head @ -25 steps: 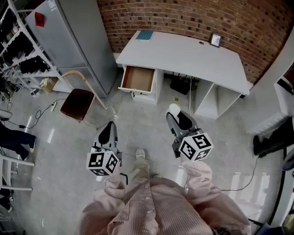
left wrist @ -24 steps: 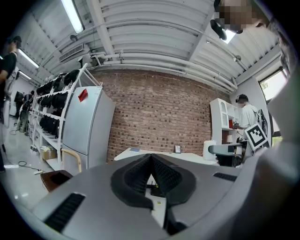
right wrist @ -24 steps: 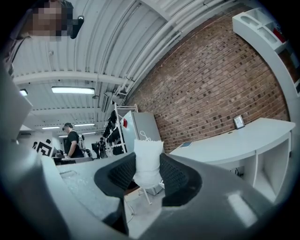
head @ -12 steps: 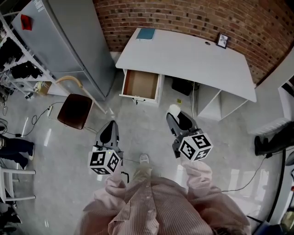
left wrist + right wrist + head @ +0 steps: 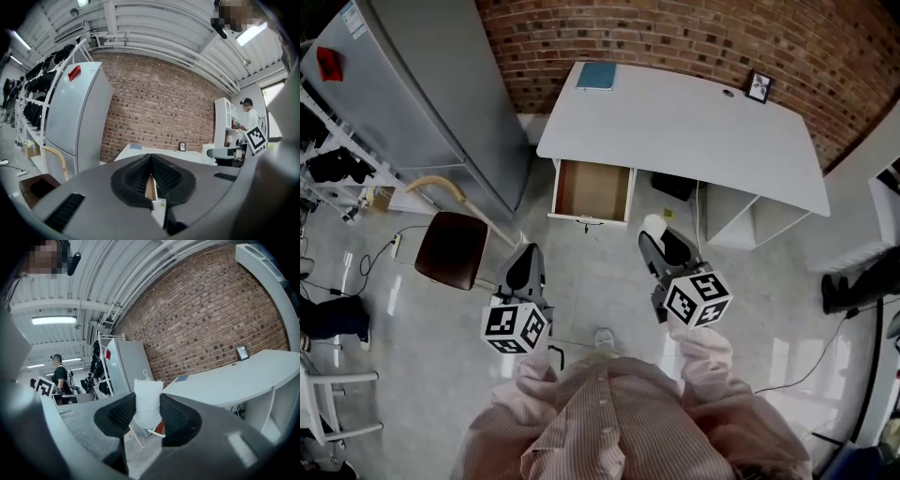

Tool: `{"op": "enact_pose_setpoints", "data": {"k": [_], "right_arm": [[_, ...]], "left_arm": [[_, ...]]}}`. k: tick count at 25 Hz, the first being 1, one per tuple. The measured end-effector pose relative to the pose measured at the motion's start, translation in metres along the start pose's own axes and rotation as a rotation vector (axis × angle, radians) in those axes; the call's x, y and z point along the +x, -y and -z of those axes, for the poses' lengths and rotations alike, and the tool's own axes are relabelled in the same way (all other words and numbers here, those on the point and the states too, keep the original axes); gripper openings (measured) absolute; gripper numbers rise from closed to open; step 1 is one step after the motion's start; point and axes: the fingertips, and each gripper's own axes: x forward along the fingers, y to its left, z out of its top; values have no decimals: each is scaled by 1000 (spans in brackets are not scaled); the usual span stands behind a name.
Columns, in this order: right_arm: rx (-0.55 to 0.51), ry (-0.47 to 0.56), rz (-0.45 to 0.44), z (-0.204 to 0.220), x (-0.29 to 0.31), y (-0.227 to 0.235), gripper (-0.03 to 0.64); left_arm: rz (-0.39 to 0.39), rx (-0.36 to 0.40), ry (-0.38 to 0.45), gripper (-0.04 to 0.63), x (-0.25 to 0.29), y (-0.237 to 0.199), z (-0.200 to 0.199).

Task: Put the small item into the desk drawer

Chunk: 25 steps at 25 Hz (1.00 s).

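**Q:** Where is the small item?

**A:** A small white pouch (image 5: 147, 401) is pinched between the jaws of the right gripper (image 5: 660, 240). The jaws close on its sides and its top pokes out above them. It hangs over the floor (image 5: 592, 255), short of the desk (image 5: 703, 122).

**Q:** And the other tool?

**A:** The left gripper (image 5: 526, 269) holds nothing. Its jaws are pressed together, low at the person's left side.

**Q:** What does the carry ask for?

**A:** The drawer (image 5: 592, 190) stands pulled out under the desk's left end, its wooden bottom bare. I judge the best approach is to bring the pouch over the front edge and down inside before the jaws part. The grip should stay firm until then, since the pouch looks soft.

**Q:** Room to move?

**A:** Open floor lies between the person and the drawer. A chair (image 5: 452, 247) stands to the left, near a tall grey cabinet (image 5: 422, 103), well apart from the right gripper's likely line. The desktop covers the drawer's back, so entry looks easiest from the front.
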Motion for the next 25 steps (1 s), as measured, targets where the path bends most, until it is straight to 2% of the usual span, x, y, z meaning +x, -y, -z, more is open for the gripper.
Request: {"op": "enact_pose_setpoints", "data": {"k": [6, 15, 25], "right_arm": [[14, -35, 29, 11, 30, 6, 161], [21, -96, 19, 23, 80, 15, 161], [18, -175, 17, 34, 164, 47, 161]], "left_arm": [[23, -15, -22, -2, 21, -21, 5], [-2, -60, -52, -2, 49, -54, 18], [-16, -110, -100, -2, 116, -100, 25]]}}
